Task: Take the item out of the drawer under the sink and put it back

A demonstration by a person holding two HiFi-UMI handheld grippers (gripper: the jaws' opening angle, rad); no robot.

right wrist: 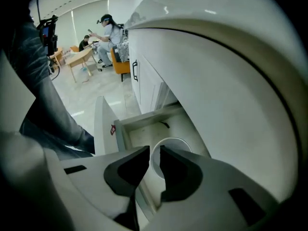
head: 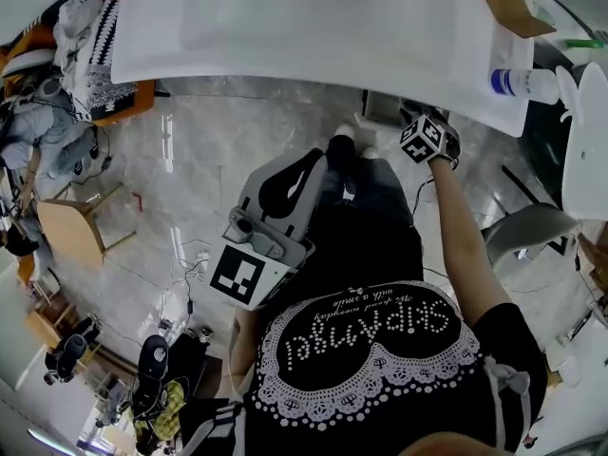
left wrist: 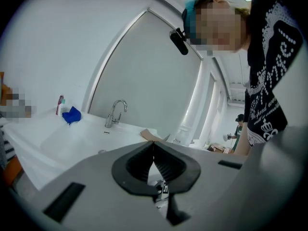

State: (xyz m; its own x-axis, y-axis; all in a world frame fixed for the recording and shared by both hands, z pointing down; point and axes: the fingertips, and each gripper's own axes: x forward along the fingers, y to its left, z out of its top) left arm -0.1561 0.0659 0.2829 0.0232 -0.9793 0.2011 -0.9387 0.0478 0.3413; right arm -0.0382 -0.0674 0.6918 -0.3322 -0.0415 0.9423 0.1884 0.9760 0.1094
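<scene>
Hanging just over the open drawer under the sink, the white round container has its near wall running through the narrow gap of the right gripper, whose fingers pinch that wall. This gripper points steeply down below the sink's front edge. The left gripper is held higher, roughly level in front of the person's body, its fingers pressed together at the tips on nothing. Beyond it, a faucet and a blue cloth stand on the counter.
</scene>
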